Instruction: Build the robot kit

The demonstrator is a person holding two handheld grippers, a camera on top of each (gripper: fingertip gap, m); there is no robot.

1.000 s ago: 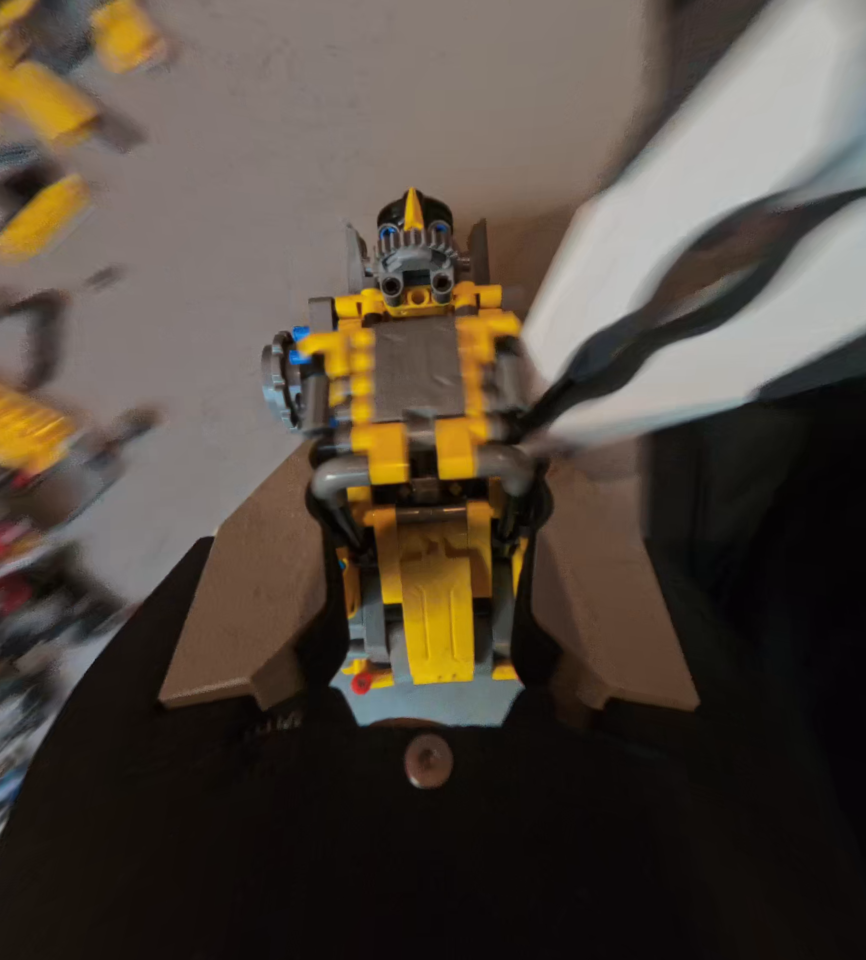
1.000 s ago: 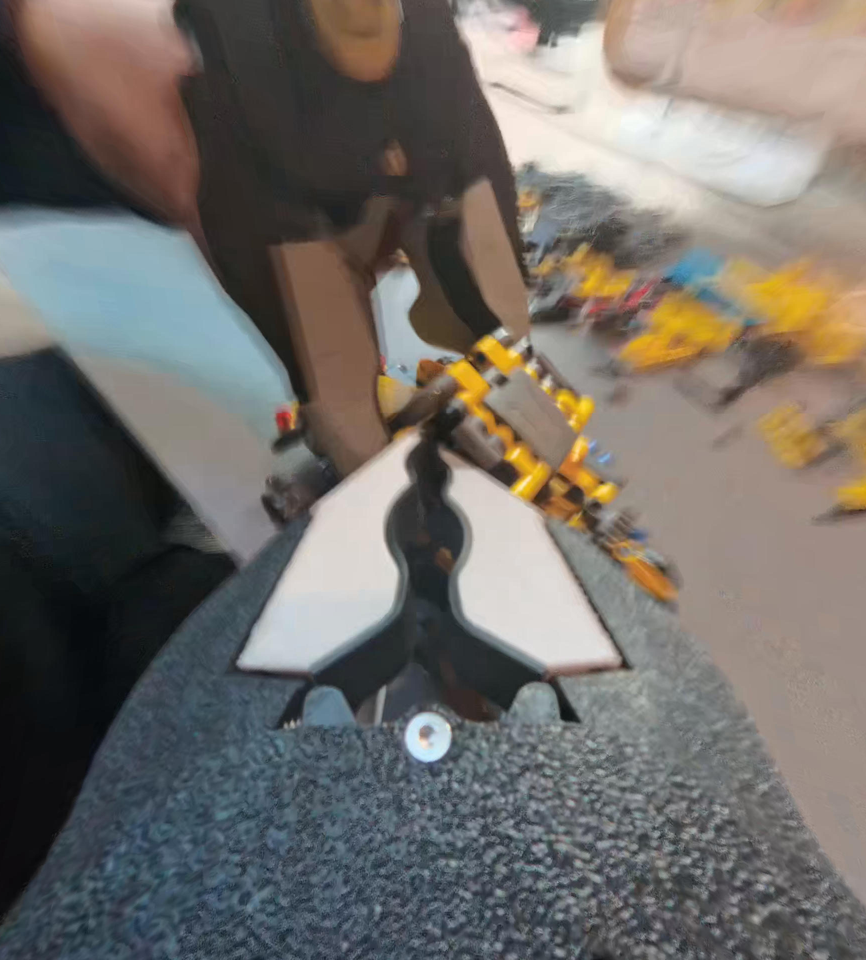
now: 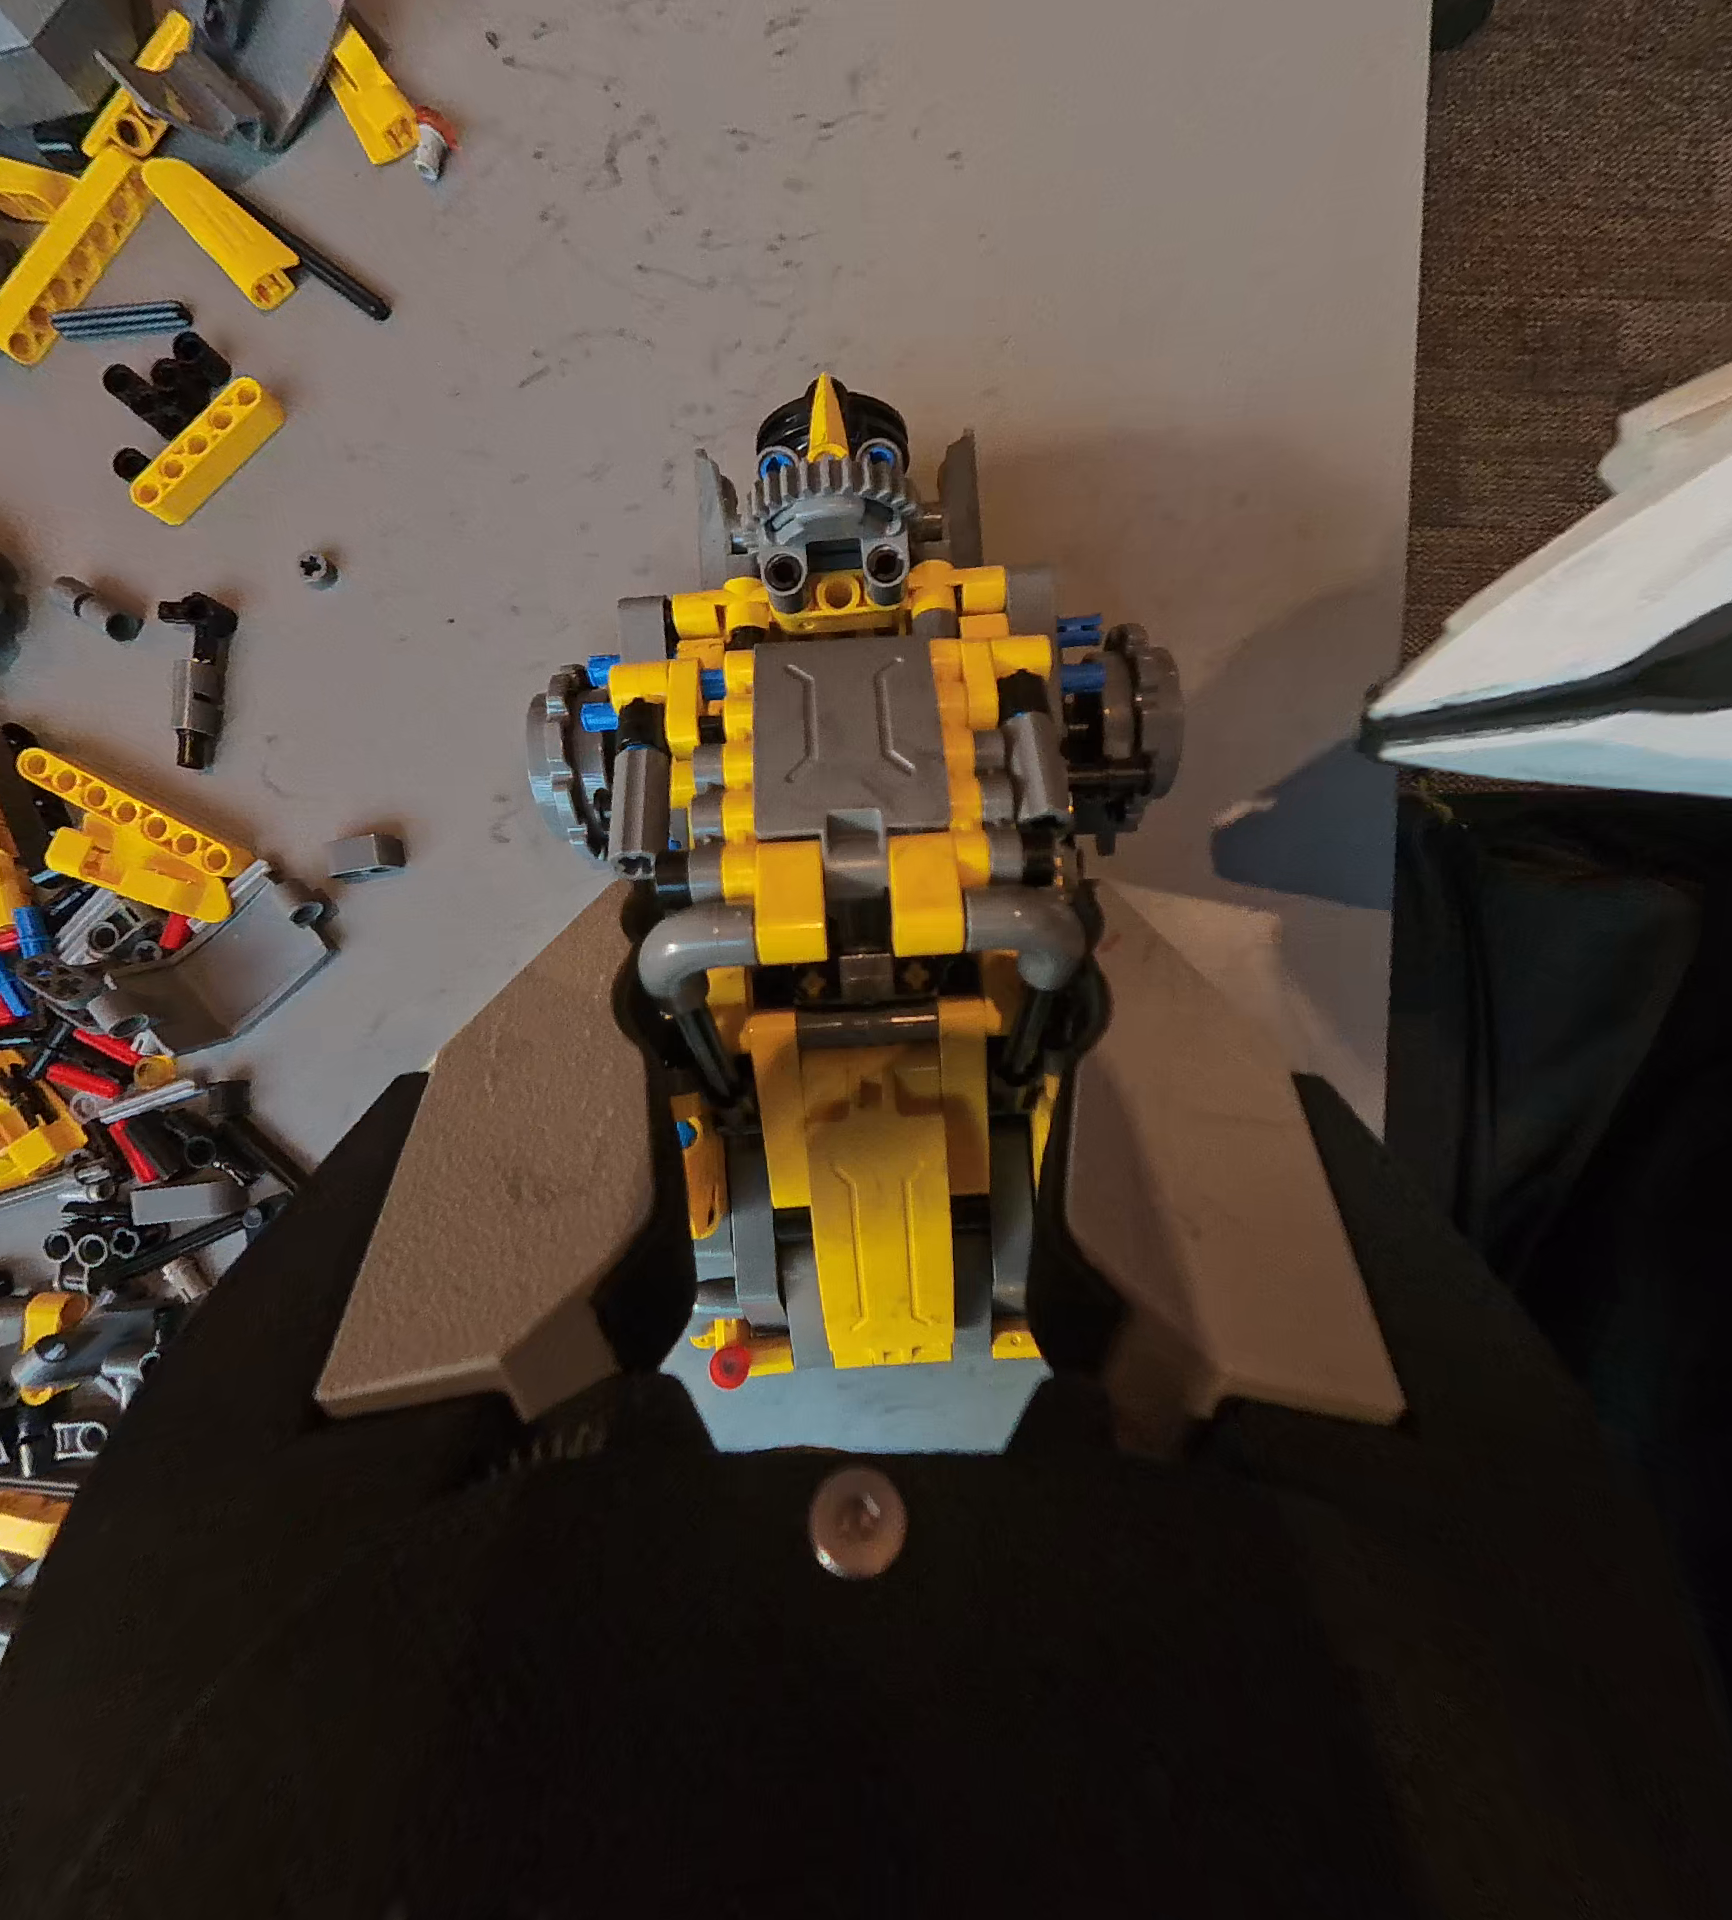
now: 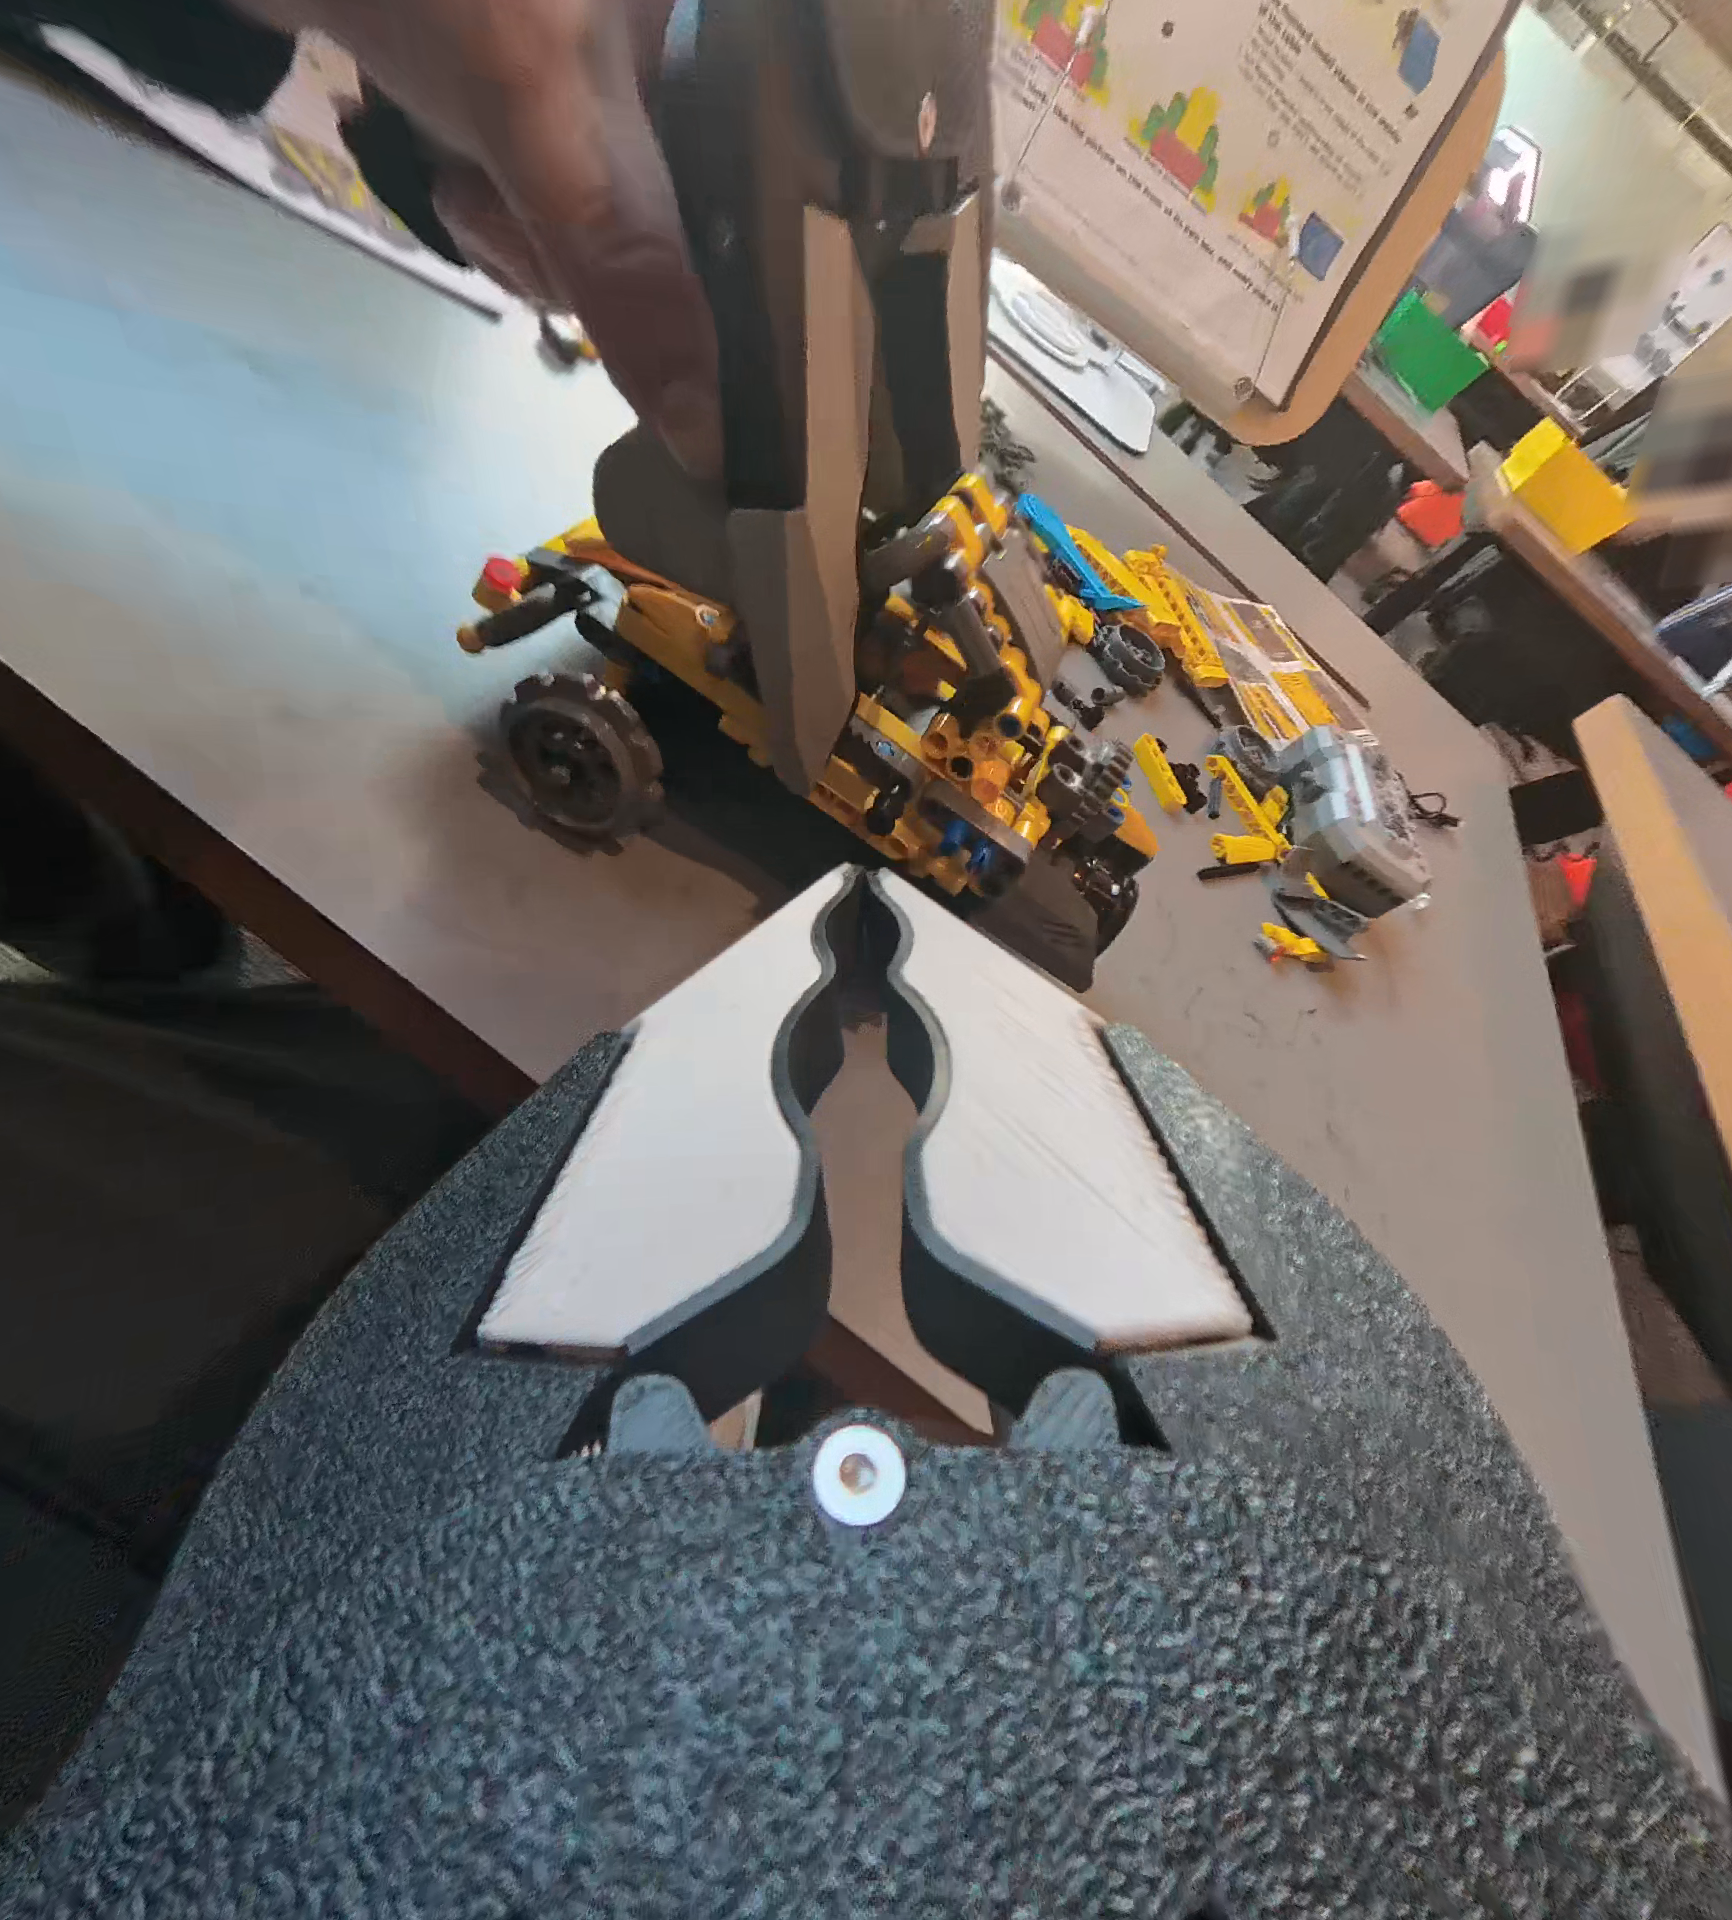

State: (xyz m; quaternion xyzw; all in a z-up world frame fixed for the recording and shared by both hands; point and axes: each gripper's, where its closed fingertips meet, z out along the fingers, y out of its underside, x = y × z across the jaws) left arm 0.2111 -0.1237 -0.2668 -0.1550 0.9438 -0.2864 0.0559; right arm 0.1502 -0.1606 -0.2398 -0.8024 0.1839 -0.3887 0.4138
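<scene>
A grey worktable (image 3: 945, 208) carries the assembly. The left gripper (image 3: 867, 997) is clamped across the rear body of a yellow-and-grey brick vehicle (image 3: 857, 769), one tan finger against each side. The right gripper (image 4: 860, 883) hangs just beside the vehicle's front end, tips all but closed and empty. Loose yellow, grey and black parts (image 3: 62, 935) lie scattered near the left gripper.

One assembled yellow-and-grey brick vehicle (image 3: 857, 883) is sitting between the left gripper's (image 3: 862, 1029) two tan fingers (image 3: 519, 1164); two grippers are showing; loose pieces (image 3: 62, 935) to its left are lying too heaped for counting
</scene>
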